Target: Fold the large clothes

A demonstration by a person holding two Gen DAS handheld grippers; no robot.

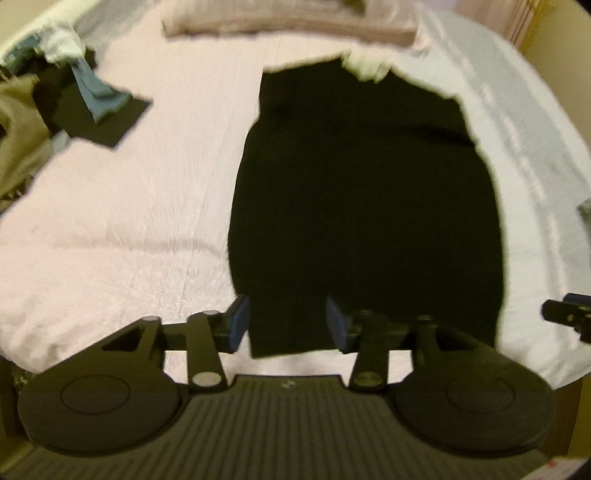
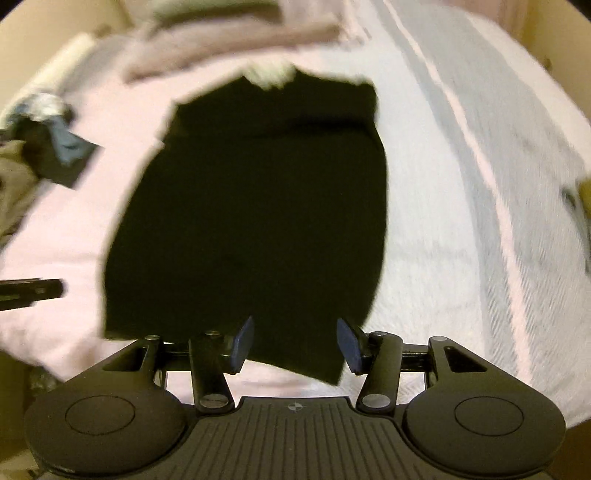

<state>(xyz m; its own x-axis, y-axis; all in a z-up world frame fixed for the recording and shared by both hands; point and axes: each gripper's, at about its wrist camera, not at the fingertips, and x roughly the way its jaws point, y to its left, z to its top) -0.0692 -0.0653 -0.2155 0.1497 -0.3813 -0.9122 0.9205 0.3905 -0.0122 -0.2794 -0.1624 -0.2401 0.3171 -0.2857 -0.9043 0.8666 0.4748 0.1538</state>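
Note:
A black garment (image 1: pixel 362 206) lies flat along the bed, long and narrow, with a pale patch (image 1: pixel 365 66) at its far end. In the right wrist view the same black garment (image 2: pixel 251 206) fills the middle. My left gripper (image 1: pixel 288 323) hovers open over the near left corner of the hem, and its blue pads (image 1: pixel 238 321) grip nothing. My right gripper (image 2: pixel 295 345) hangs open over the near right corner, also empty. Each gripper shows at the edge of the other's view: the right gripper (image 1: pixel 569 314), the left gripper (image 2: pixel 29 291). Both views are blurred.
The bed has a pink sheet (image 1: pixel 129 206) on the left and a white textured cover (image 1: pixel 535 184) on the right. A heap of loose clothes (image 1: pixel 55 99) sits at the far left. A folded mauve blanket (image 1: pixel 288 26) lies across the far end.

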